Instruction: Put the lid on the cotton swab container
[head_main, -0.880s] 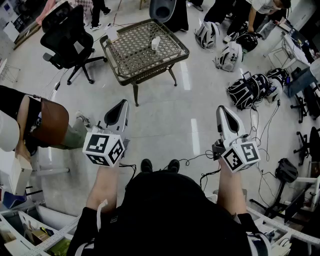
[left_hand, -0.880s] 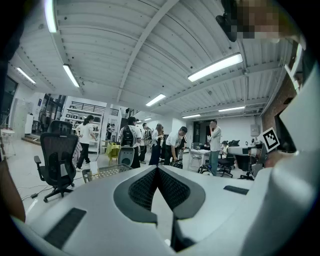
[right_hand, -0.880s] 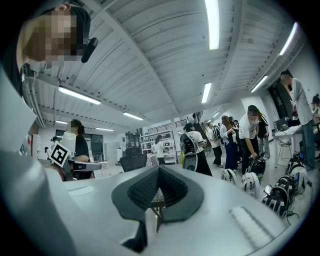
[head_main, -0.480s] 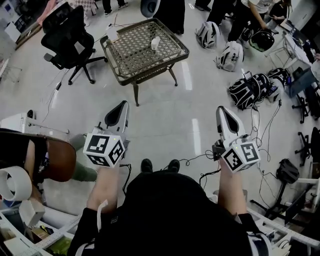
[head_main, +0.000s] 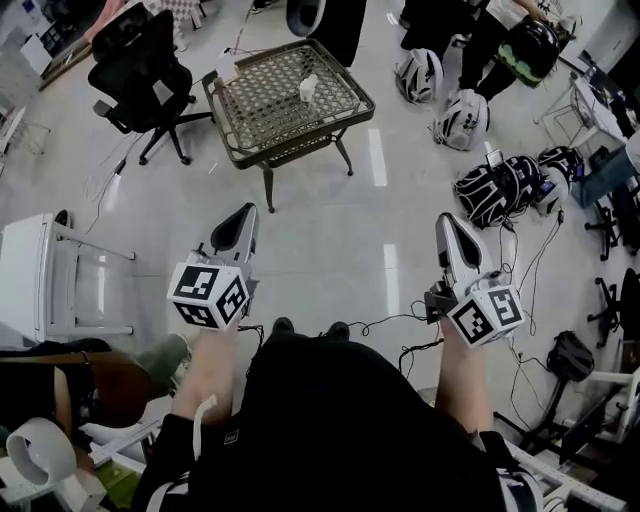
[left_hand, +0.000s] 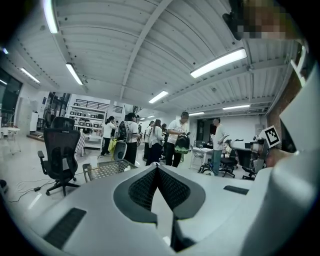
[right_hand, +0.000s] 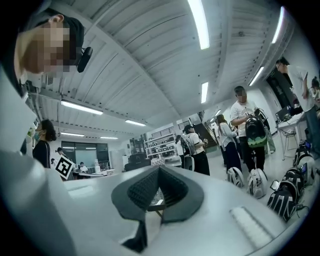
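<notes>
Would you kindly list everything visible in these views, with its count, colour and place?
Table: one, dark lattice top, far ahead.
Small objects: two, white, on the table; too small to identify.
Office chair: one, black, left of the table.
Backpacks: several, black or white, on the floor at right.
Stand: one, white, at left edge.
Cables: a few, black, on the floor near the feet.
Bystanders: several, light and dark clothes, beyond the table.
Left gripper: one, white, jaws together, empty.
Right gripper: one, white, jaws together, empty.
</notes>
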